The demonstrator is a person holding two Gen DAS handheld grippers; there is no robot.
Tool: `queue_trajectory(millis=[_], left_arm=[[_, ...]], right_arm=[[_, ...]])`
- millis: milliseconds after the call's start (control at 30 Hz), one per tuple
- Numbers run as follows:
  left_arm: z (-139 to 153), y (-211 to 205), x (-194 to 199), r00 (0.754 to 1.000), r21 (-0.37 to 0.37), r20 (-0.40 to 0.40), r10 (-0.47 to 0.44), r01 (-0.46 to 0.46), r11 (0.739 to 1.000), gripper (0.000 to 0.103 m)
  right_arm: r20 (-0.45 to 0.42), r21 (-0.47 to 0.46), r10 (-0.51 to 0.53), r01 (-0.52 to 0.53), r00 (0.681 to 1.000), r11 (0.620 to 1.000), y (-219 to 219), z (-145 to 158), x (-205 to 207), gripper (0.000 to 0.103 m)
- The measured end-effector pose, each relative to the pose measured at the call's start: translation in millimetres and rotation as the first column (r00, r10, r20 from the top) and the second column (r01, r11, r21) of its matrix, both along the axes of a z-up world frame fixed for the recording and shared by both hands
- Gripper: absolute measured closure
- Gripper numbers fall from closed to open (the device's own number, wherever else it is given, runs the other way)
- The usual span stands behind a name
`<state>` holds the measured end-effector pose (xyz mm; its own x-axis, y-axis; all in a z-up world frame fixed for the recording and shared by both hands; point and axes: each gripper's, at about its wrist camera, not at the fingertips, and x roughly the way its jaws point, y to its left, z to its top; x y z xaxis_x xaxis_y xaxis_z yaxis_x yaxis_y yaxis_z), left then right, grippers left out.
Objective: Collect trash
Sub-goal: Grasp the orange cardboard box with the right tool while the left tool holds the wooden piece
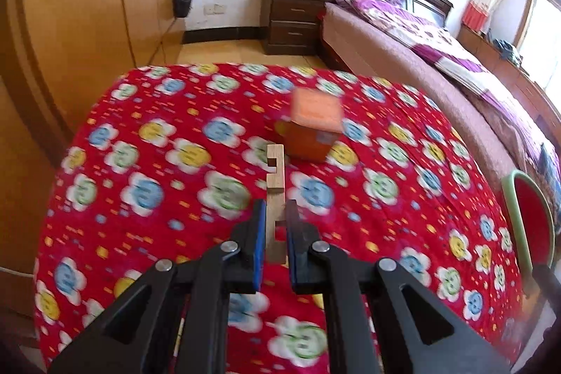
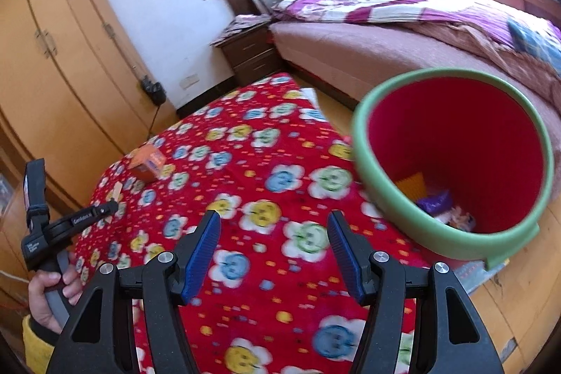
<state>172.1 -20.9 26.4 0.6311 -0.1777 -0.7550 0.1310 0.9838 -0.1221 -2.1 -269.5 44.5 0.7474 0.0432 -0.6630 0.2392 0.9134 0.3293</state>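
Observation:
My left gripper is shut on a notched wooden stick and holds it above the red flowered cloth. An orange carton stands on the cloth just beyond the stick's tip; it also shows in the right wrist view. My right gripper is open and empty above the cloth. A red bin with a green rim stands tilted at the cloth's right edge, with several scraps in its bottom. The left gripper with the stick shows at the far left there.
A wooden wardrobe stands to the left. A dark nightstand and a bed with a purple quilt lie beyond the cloth. The bin's rim shows at the right edge of the left wrist view.

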Motion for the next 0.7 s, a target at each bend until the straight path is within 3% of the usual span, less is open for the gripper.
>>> queue_trajectory(millis=[367,700], left_arm=[[3,62,37,0.99,-0.008,0.038,0.139,-0.139,0.99,0.093],[-19,93,60,0.97,-0.009,0.016,0.244,-0.244,0.97,0.093]], right_arm=[[0.014,-0.044,0.154,-0.153,0.988,0.987,64,17,71,0.038],[-0.039,-0.054,0.25,-0.252,0.967,0.966,124,-1,146,0.038]])
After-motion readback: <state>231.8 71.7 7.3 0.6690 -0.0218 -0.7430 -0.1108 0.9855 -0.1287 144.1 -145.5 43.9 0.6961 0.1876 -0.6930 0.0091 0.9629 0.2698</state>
